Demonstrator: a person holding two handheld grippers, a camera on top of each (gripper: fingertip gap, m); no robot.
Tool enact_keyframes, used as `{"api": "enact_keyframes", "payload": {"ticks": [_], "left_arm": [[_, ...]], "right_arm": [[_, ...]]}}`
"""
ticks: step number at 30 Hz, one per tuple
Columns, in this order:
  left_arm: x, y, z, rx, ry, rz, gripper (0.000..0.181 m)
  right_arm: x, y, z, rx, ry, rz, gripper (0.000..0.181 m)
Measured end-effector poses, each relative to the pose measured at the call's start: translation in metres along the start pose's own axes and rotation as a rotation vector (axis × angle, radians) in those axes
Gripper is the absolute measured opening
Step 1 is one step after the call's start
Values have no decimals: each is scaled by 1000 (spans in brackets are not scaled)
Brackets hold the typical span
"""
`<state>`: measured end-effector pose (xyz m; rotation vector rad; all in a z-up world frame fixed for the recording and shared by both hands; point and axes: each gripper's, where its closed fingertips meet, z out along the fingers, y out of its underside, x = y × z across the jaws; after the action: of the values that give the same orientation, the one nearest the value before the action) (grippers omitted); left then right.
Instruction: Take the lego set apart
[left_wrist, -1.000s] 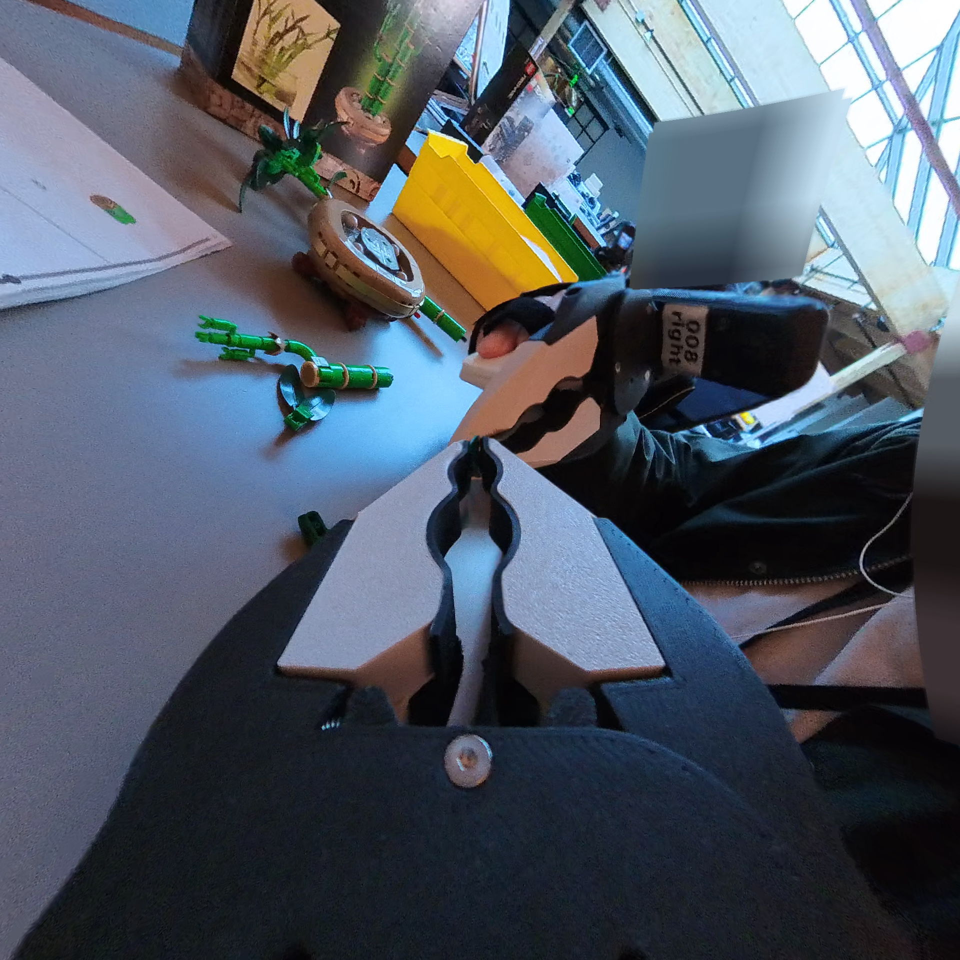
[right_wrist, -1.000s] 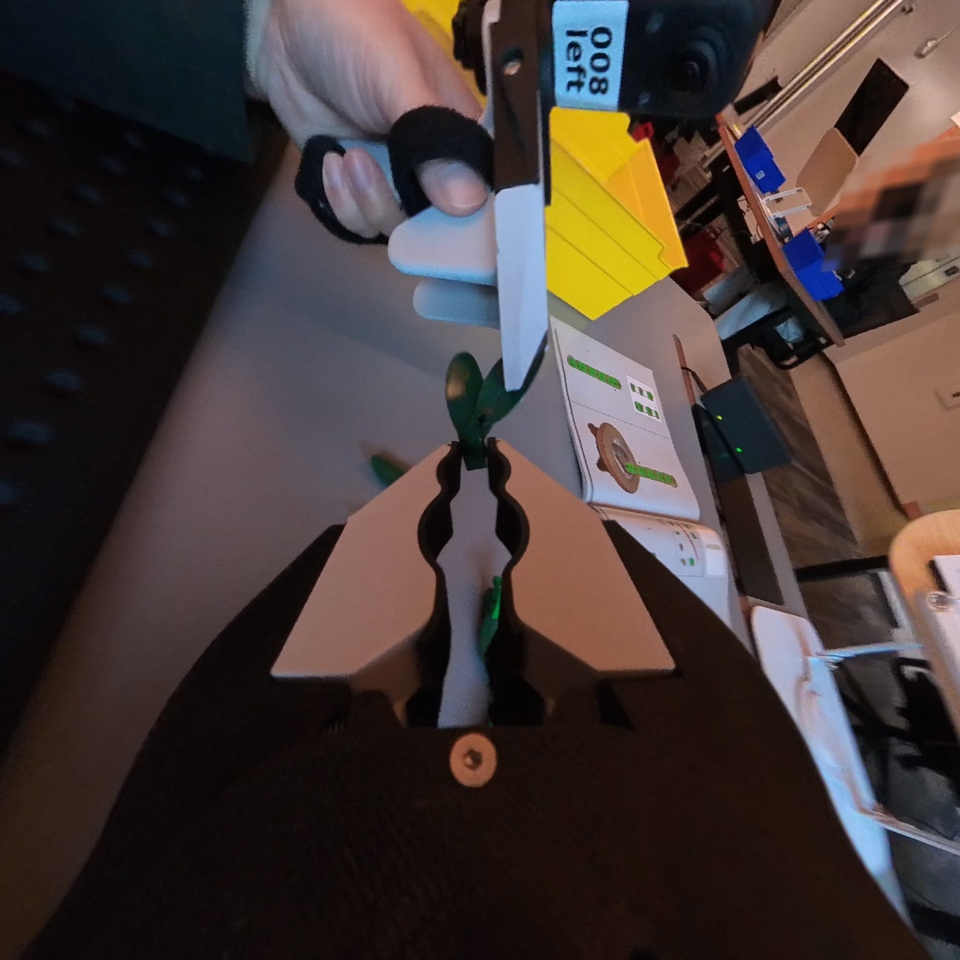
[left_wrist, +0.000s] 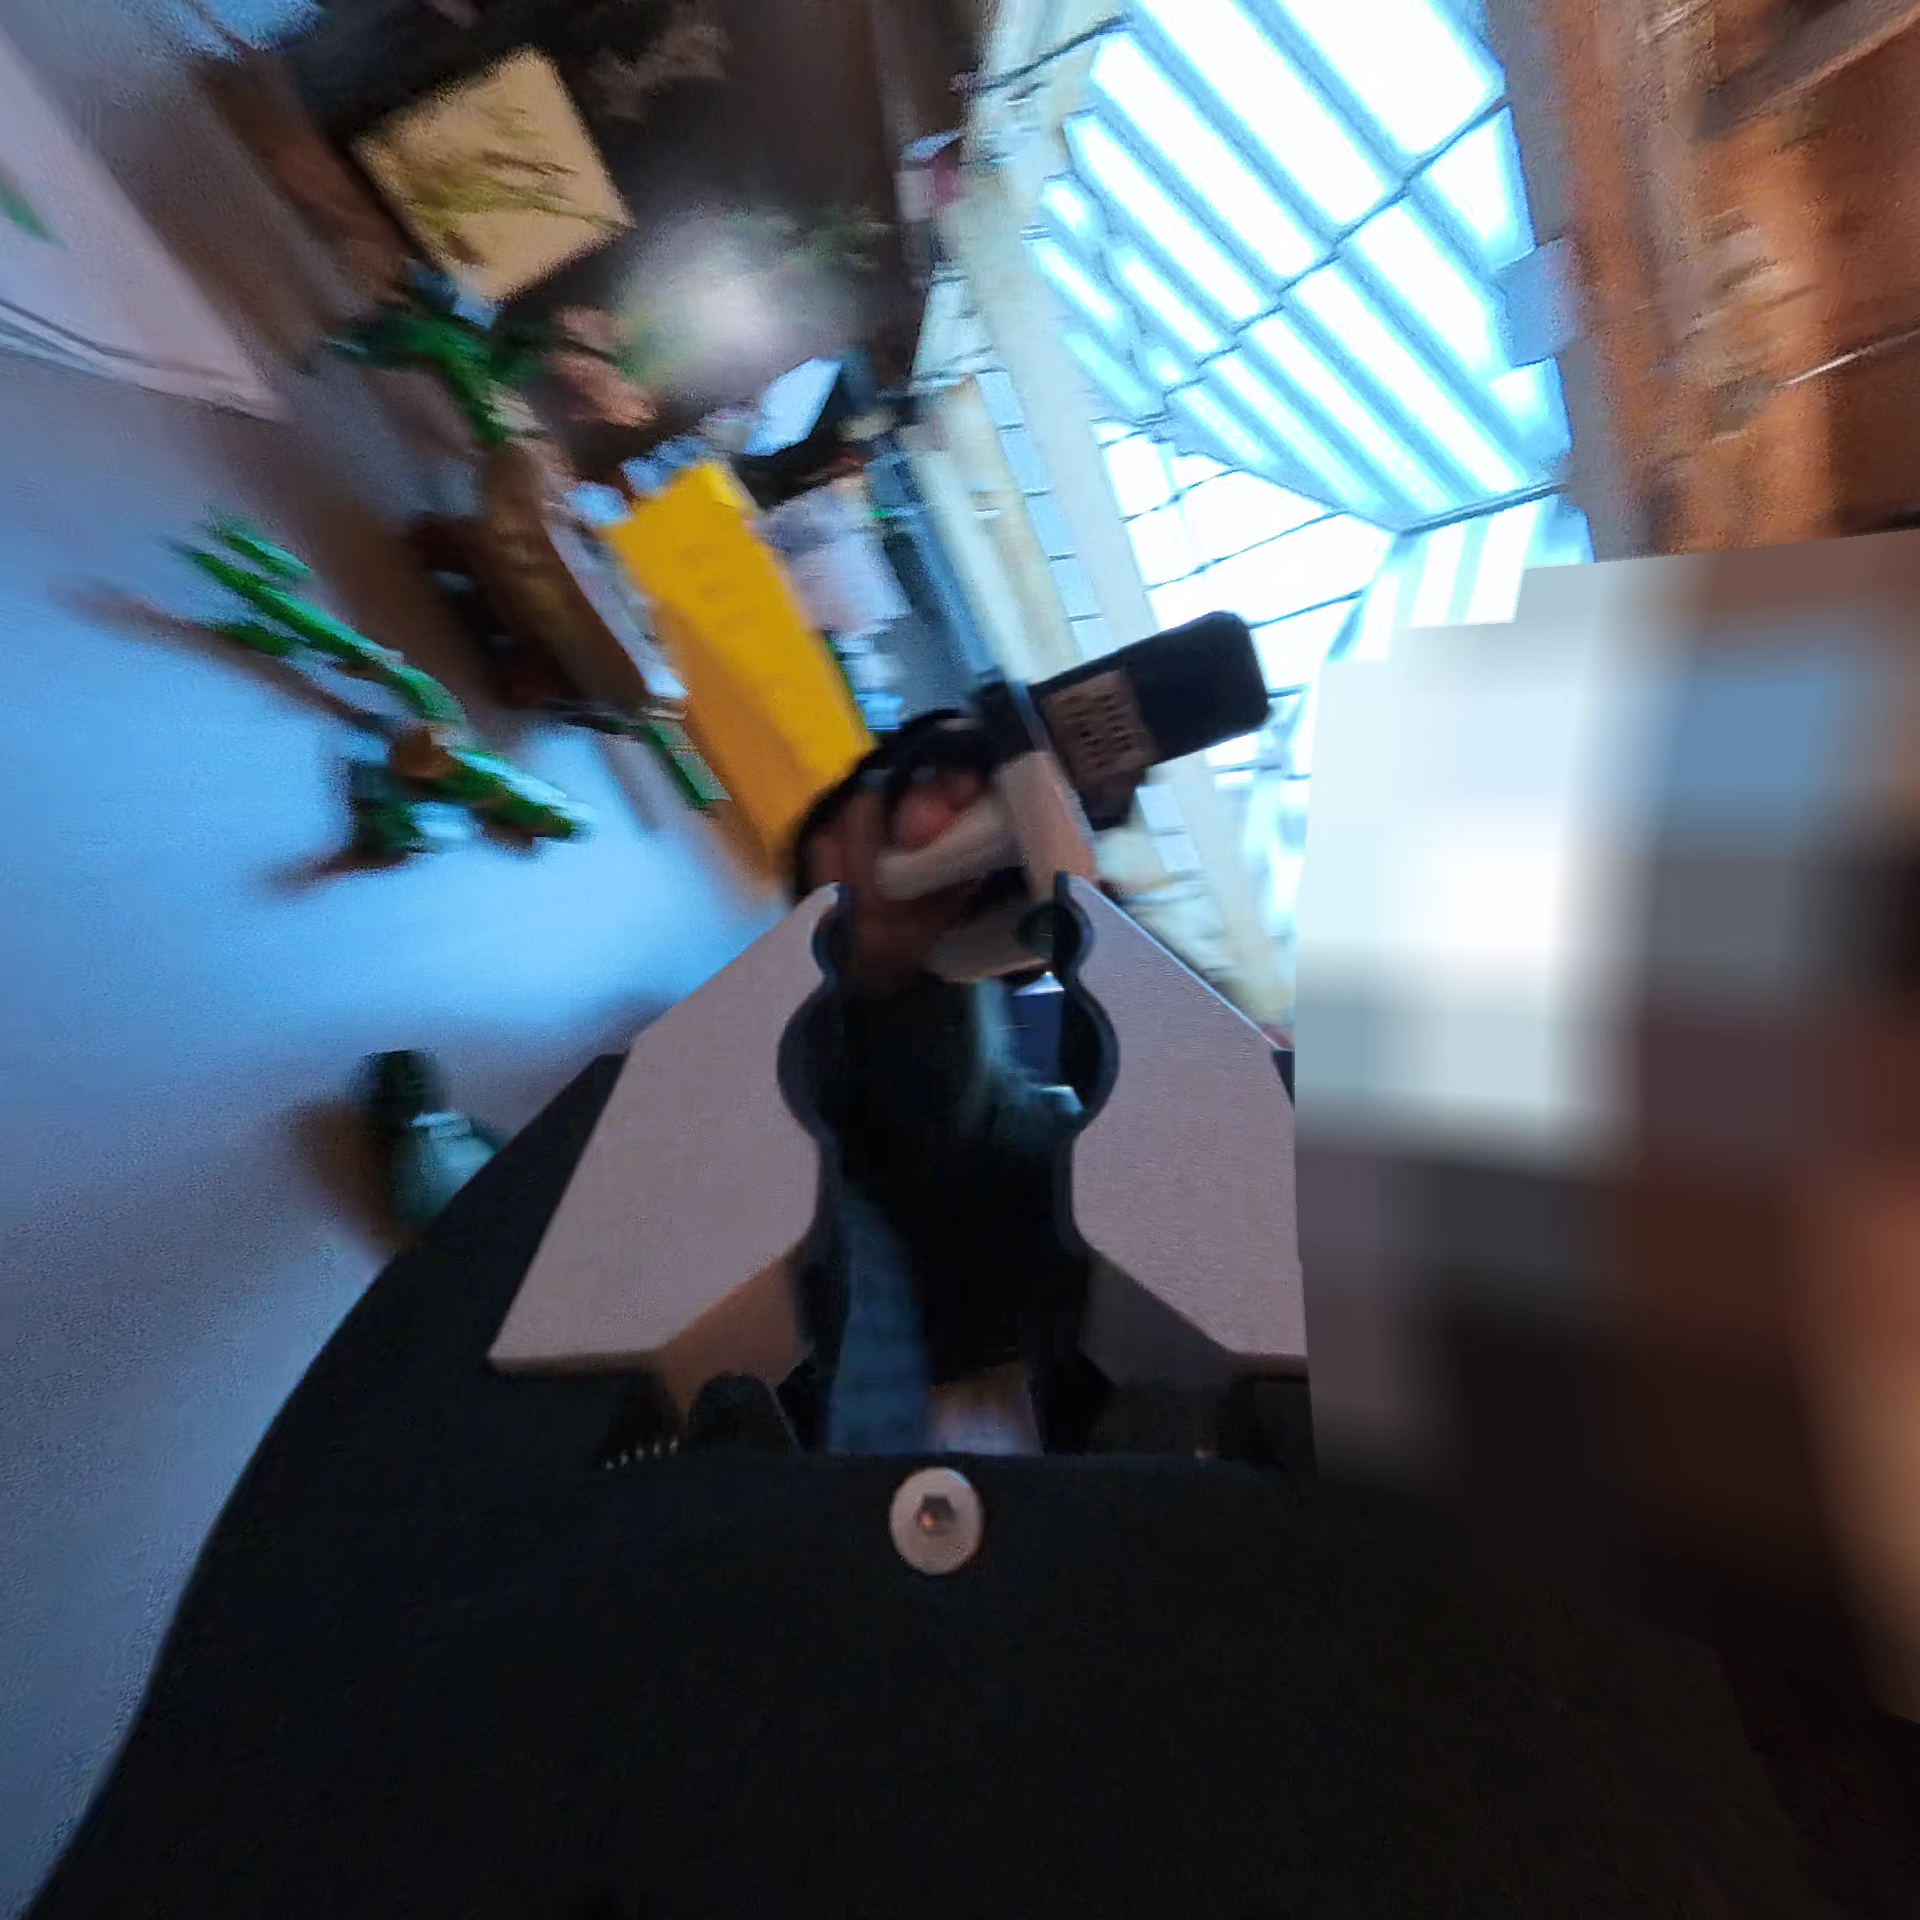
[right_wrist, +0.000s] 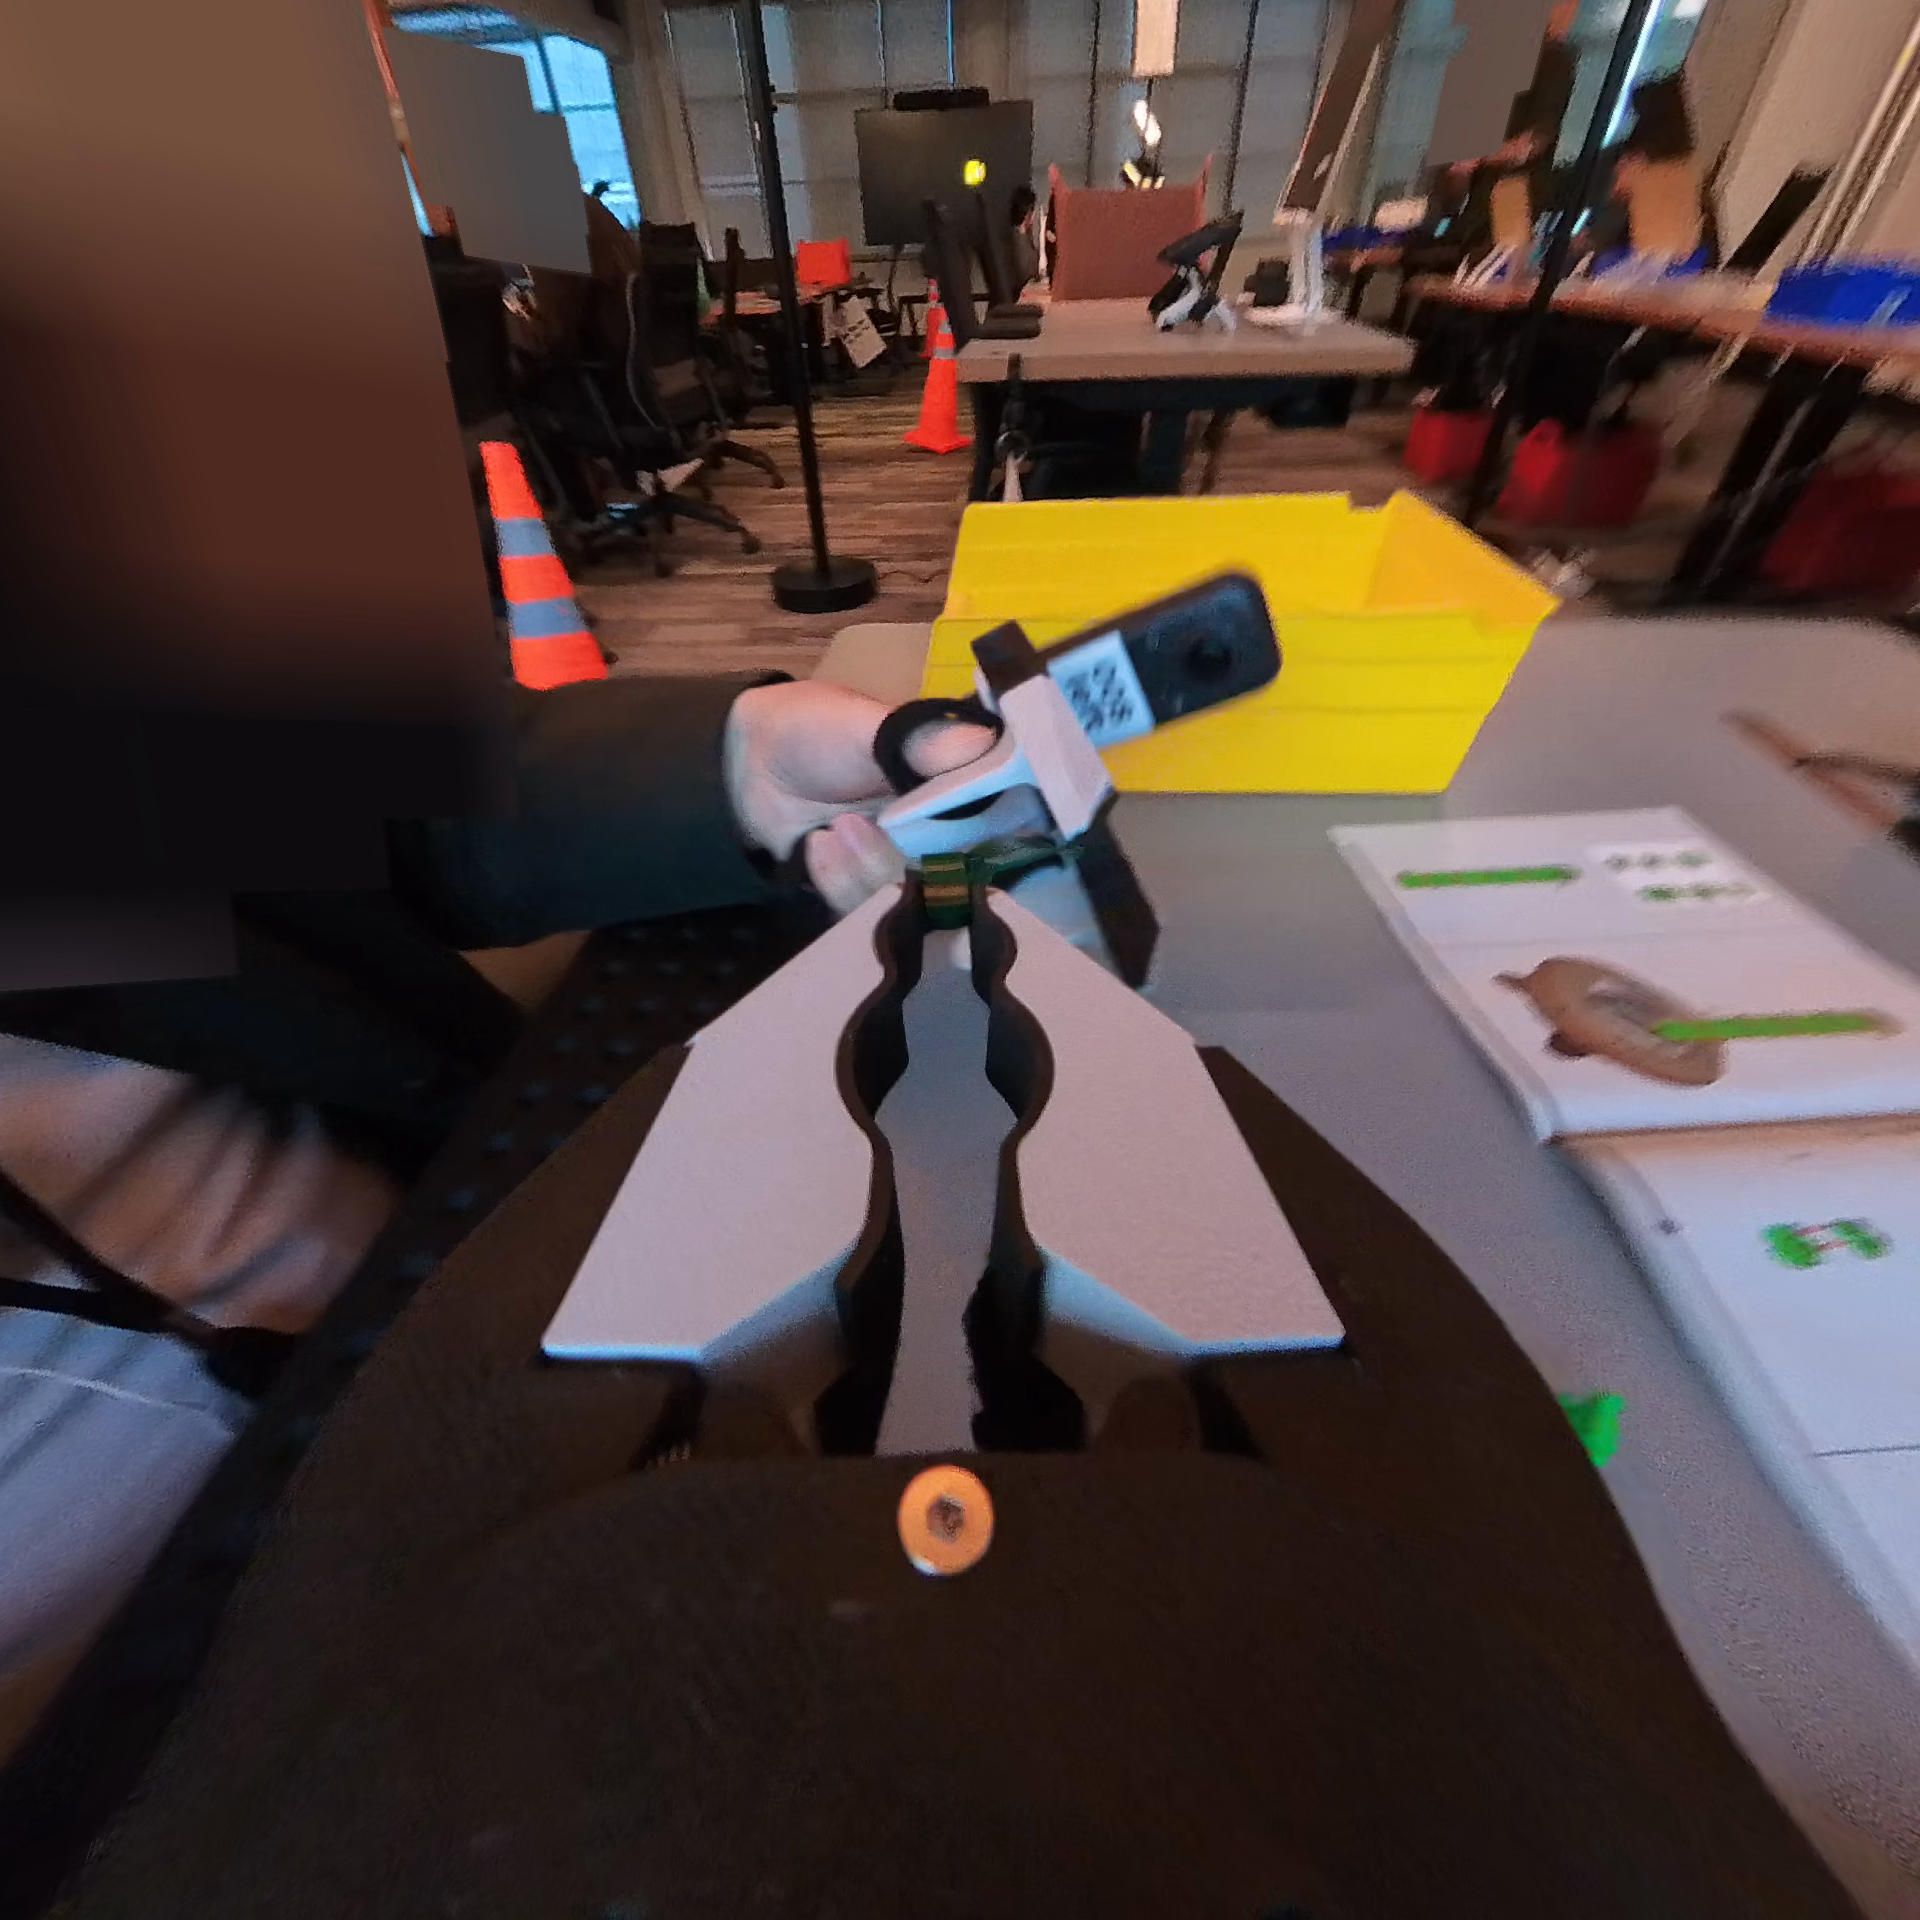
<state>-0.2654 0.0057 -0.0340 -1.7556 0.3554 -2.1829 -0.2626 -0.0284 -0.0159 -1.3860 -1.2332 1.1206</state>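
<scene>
My right gripper (right_wrist: 945, 909) is shut on a small green lego piece with tan bands (right_wrist: 943, 881), held above the table edge. A dark green leaf (right_wrist: 1023, 852) sticks out of the piece toward my left gripper (right_wrist: 1049, 769), which a hand holds just beyond it. In the blurred left wrist view my left gripper (left_wrist: 945, 904) stands open and empty, with the right gripper (left_wrist: 1039, 831) seen through the gap. Loose green bamboo stalks (left_wrist: 312, 623) and a brown pot (left_wrist: 530, 582) lie on the grey table (left_wrist: 208, 987), and a small dark green piece (left_wrist: 416, 1122) lies near the left gripper.
A yellow bin (right_wrist: 1247, 644) stands at the table's far edge. An open instruction booklet (right_wrist: 1662, 966) lies to the right, with a small green piece (right_wrist: 1595, 1429) beside it. The set's dark box (left_wrist: 488, 177) stands behind the loose stalks. Orange cones (right_wrist: 535, 582) stand on the floor.
My left gripper has opened and let go of the leaf. Both grippers have swung round, and the right one still holds the green piece.
</scene>
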Motion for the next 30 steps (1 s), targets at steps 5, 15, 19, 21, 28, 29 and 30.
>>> {"api": "enact_keyframes", "payload": {"ticks": [5,15,19,21,28,29,30], "left_arm": [[16,2,-8,-112,-118,382,47],[15,34,8,-391,-292,863,24],[11,38,10,-445,-316,914,14],[11,41,11,-468,-311,929,14],[-1,47,8,-563,-357,951,12],[-4,48,7,-581,-374,977,11],[-6,50,6,-599,-390,999,11]], "right_arm": [[1,3,-3,14,-124,286,6],[-3,19,-1,-61,-184,388,7],[-4,26,2,-119,-138,279,7],[-4,27,3,-126,-130,276,7],[-5,40,7,-202,-101,237,7],[-5,43,8,-215,-98,234,7],[-5,45,8,-228,-97,231,7]]}}
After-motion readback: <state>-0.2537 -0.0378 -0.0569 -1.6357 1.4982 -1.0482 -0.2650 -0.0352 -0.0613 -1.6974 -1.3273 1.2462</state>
